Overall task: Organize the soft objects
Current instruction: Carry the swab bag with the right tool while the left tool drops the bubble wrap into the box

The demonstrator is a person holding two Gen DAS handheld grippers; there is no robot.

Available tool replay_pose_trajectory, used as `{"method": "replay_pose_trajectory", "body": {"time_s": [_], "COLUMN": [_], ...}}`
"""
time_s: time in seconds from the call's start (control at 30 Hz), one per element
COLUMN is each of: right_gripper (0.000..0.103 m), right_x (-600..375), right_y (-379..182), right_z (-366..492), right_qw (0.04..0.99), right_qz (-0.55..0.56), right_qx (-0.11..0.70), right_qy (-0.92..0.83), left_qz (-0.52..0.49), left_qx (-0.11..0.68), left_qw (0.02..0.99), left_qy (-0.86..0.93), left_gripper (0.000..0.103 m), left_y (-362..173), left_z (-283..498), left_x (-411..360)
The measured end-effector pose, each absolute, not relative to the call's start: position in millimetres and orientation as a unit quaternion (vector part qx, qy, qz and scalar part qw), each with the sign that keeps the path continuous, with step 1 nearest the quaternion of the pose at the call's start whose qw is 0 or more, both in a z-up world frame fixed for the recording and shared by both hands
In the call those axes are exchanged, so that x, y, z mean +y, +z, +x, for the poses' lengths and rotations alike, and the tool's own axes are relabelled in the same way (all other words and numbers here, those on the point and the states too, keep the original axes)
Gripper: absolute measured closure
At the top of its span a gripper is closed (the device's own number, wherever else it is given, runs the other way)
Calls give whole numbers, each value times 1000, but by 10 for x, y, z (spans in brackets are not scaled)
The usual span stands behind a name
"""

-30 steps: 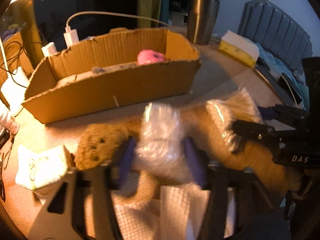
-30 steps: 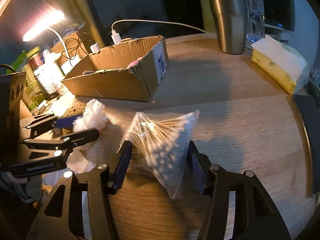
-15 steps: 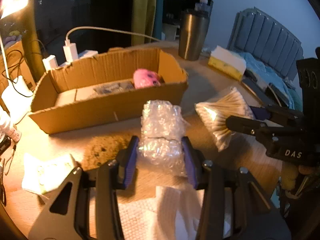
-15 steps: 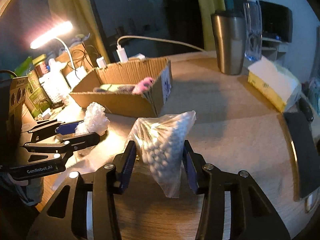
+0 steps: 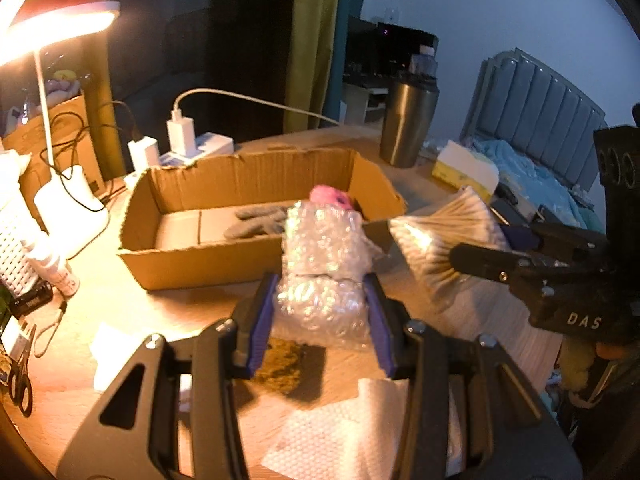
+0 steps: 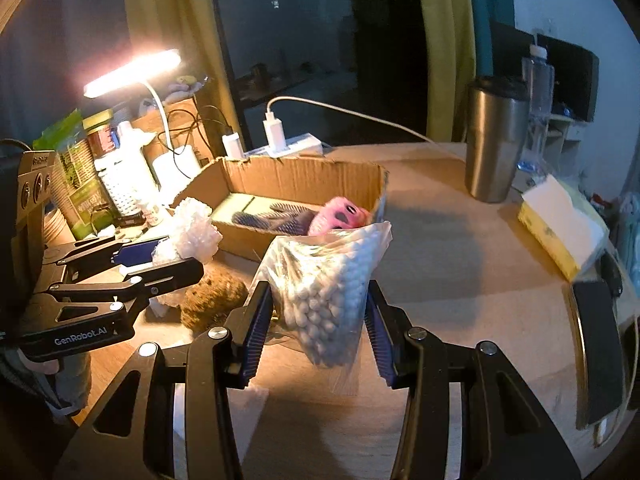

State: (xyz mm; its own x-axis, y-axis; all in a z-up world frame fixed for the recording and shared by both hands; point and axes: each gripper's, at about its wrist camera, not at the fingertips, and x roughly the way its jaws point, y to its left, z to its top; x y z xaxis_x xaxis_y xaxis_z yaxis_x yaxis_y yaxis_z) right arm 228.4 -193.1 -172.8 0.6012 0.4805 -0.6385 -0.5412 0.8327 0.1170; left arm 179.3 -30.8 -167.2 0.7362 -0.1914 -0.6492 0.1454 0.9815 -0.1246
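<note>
My left gripper (image 5: pixel 320 320) is shut on a wad of clear bubble wrap (image 5: pixel 324 264) and holds it above the table, in front of the open cardboard box (image 5: pixel 192 260). My right gripper (image 6: pixel 318 320) is shut on a clear bag of cotton swabs (image 6: pixel 324 284), lifted near the box's right end (image 6: pixel 380 196). The bag also shows in the left wrist view (image 5: pixel 440 240). Inside the box lie a pink soft toy (image 6: pixel 340 216) and a grey glove (image 5: pixel 256 220). A brown sponge (image 6: pixel 212 300) lies on the table below the left gripper.
A steel tumbler (image 6: pixel 496 140) and a tissue box (image 6: pixel 560 228) stand at the right. A lit desk lamp (image 5: pixel 60 32), chargers (image 5: pixel 180 136) and bottles crowd the left. Paper towels (image 5: pixel 340 432) lie near the table's front edge. A dark phone (image 6: pixel 600 352) lies at the right.
Both grippers have risen with their loads and moved toward the box. The bubble wrap and the swab bag have left the table. The box interior shows more fully.
</note>
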Motion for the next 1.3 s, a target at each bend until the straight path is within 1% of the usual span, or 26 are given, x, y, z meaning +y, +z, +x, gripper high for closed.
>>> {"method": "replay_pose_trajectory", "body": {"time_s": [0.53, 0.9, 1.2, 1.23, 1.27, 1.3], "right_gripper": [55, 55, 55, 55, 55, 55], "right_x": [-1373, -1098, -976, -966, -951, -937], "right_y": [-1484, -1258, -1353, -1366, -1381, -1392], "right_z": [2372, 2592, 2840, 2868, 2904, 2927], "right_qw": [899, 903, 898, 897, 896, 896], "right_qz": [-67, -69, -60, -59, -59, -60], "right_qx": [318, 297, 309, 311, 313, 314], "right_qy": [295, 302, 307, 308, 308, 309], "left_qz": [-56, -63, -56, -56, -58, -59], "left_qx": [313, 294, 305, 308, 312, 317], "left_qw": [945, 952, 950, 950, 948, 946], "left_qy": [-74, -55, -27, -26, -26, -24], "left_gripper": [59, 59, 57, 51, 48, 40], "left_y": [-1474, -1343, -1497, -1524, -1565, -1602], "left_z": [1773, 1976, 2350, 2382, 2429, 2468], "left_x": [253, 565, 646, 652, 661, 671]}}
